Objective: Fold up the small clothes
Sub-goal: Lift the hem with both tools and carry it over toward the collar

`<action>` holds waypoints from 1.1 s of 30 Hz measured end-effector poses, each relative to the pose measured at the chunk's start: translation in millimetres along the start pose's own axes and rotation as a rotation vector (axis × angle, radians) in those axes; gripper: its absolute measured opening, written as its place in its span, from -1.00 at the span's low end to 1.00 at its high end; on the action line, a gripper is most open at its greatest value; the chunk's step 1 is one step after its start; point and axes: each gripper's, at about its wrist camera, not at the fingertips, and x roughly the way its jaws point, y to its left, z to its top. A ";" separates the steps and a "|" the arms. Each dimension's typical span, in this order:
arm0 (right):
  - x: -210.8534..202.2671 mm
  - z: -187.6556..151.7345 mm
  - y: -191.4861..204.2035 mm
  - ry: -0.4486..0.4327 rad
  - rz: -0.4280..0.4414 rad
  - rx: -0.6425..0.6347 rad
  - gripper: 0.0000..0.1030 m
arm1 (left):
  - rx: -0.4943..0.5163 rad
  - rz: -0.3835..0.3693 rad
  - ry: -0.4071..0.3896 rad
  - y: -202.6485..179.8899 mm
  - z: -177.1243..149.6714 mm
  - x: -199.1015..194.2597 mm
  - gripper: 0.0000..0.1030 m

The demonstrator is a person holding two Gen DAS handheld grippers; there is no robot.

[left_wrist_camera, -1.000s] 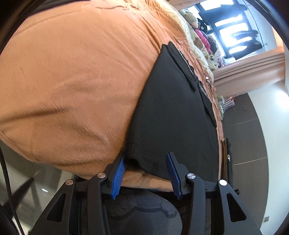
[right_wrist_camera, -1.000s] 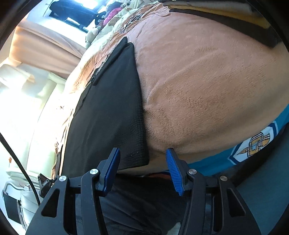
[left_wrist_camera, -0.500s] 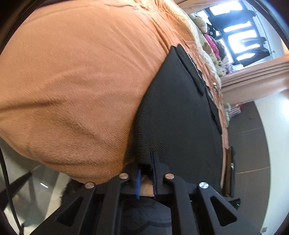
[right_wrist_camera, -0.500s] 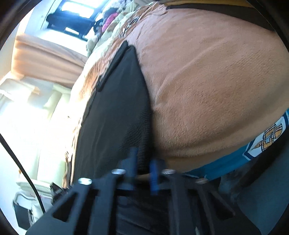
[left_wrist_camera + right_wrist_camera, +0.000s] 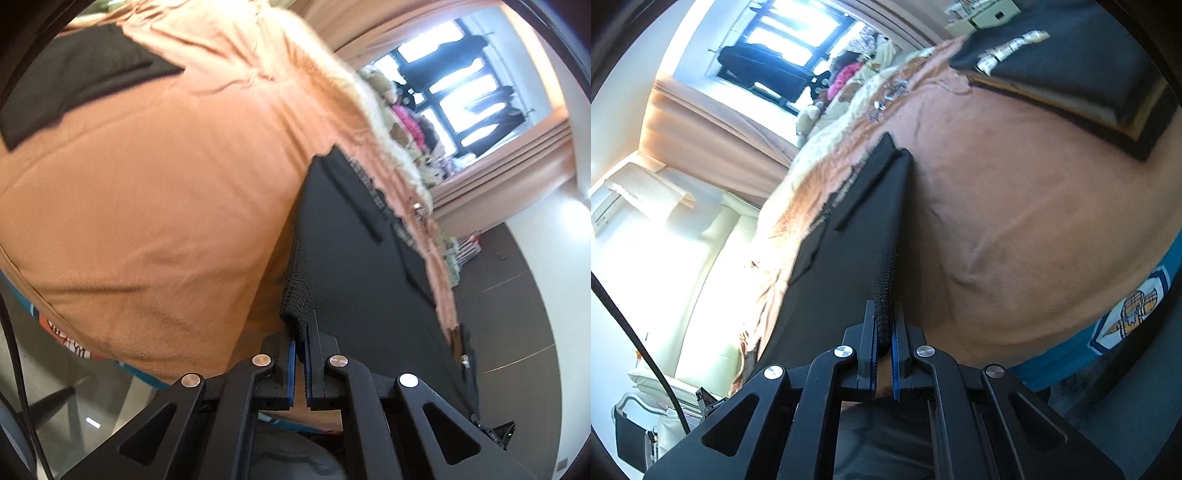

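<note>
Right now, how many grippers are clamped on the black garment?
2. The left gripper pinches the black garment at one near corner; the right gripper pinches the other near corner. Both corners are raised off the orange blanket.

Two grippers: the left gripper (image 5: 300, 345) and the right gripper (image 5: 883, 334), each with two blue-padded fingers pinched on cloth.

One black garment (image 5: 354, 258) (image 5: 857, 236) in their hold, running off toward 12 o'clock.

One orange blanket (image 5: 155, 192) (image 5: 1015, 206) beneath it.

One stack of folded clothes (image 5: 1071, 66) at 2 o'clock in the right view, black on top; one black folded piece (image 5: 74, 81) at 10 o'clock in the left view.

One window (image 5: 465, 96) (image 5: 783, 48).

One heap of soft toys (image 5: 402, 114), number unclear.
</note>
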 end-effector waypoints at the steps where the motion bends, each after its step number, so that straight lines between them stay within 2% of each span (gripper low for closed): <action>1: -3.5 0.3 3.8 -0.010 0.010 -0.006 -0.96 | 0.010 -0.004 -0.009 -4.4 2.4 -5.1 -0.95; 7: -22.7 -4.8 18.2 -0.060 0.073 -0.042 -0.96 | 0.057 -0.065 -0.097 -34.0 13.0 -59.3 -0.95; 12: -48.1 -12.5 23.4 -0.094 0.119 -0.067 -0.96 | 0.091 -0.108 -0.153 -57.9 8.4 -111.9 -0.95; 21: -90.8 -21.8 37.7 -0.168 0.205 -0.145 -0.96 | 0.128 -0.160 -0.224 -107.7 13.2 -189.5 -0.95; 26: -84.5 -9.1 39.5 -0.198 0.218 -0.189 -0.96 | 0.170 -0.171 -0.246 -127.5 30.3 -191.8 -0.95; 33: -41.4 26.3 37.5 -0.198 0.190 -0.201 -0.96 | 0.199 -0.143 -0.227 -151.3 83.1 -152.1 -0.95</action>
